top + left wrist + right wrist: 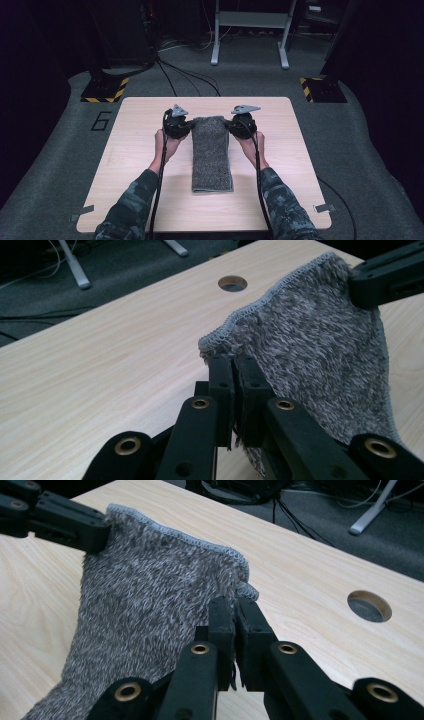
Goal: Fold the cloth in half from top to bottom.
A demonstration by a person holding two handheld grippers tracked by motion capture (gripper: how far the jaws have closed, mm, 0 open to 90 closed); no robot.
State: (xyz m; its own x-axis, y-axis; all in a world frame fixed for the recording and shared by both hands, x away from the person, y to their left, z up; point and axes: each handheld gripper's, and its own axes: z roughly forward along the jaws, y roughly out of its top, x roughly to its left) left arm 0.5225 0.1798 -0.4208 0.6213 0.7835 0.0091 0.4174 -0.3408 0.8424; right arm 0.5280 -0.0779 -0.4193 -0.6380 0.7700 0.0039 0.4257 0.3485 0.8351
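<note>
- Here, a grey towel (212,155) lies lengthwise down the middle of the tabletop (130,150), folded into a long narrow strip.
- Its near end rests flat on the wood; its far end is lifted off the surface, held at both far corners.
- The left gripper (187,126) has its fingers (221,385) pressed together on the towel's far left corner, the stitched hem showing just above their tips in the left gripper view.
- The right gripper (233,126) pinches the far right corner in the same way; in the right gripper view its fingers (250,630) are closed on the hem, with a small fold of cloth poking out past them.
- Each gripper view also shows the other gripper's black jaw clamped on the opposite corner, so the far edge hangs between the two with a slight sag.
- The towel's pile is a mottled grey, with a paler stitched border along the edge.
- The person's hands come in from the bottom of the high view, one on each side of the towel, sleeves in a dark camouflage pattern.
- A round hole (369,606) is cut in the tabletop beyond the towel's lifted end, clear of the cloth.
- A cable (159,170) trails back from the left gripper along the forearm.
</note>
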